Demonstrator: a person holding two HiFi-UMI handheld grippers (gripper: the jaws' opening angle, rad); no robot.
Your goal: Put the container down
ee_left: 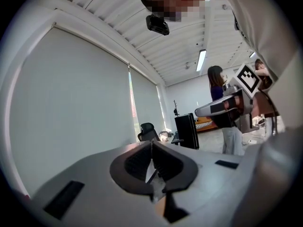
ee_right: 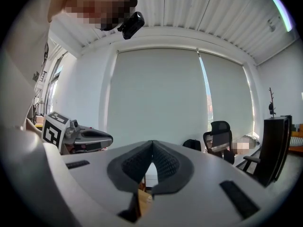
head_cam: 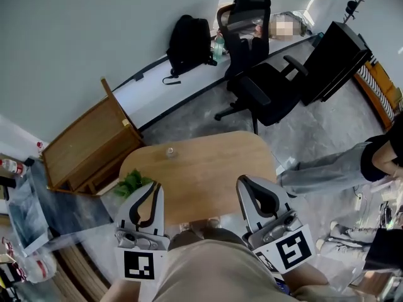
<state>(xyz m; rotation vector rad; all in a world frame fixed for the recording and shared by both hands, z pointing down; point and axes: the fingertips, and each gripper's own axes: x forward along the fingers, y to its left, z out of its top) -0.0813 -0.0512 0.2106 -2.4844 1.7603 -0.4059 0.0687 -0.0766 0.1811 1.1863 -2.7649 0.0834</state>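
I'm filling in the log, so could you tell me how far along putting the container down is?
Done, it seems: the small container stands on the table, apart from both grippers. In hand: nothing; the left gripper and the right gripper are shut and empty, held at the table's near edge. Left: apparently nothing.

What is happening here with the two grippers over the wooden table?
A person holds a grey two-jaw gripper in each hand above a light wooden table. The left gripper and the right gripper are both shut and empty. A small clear container stands on the table, apart from both; green leaves lie at the table's left edge.
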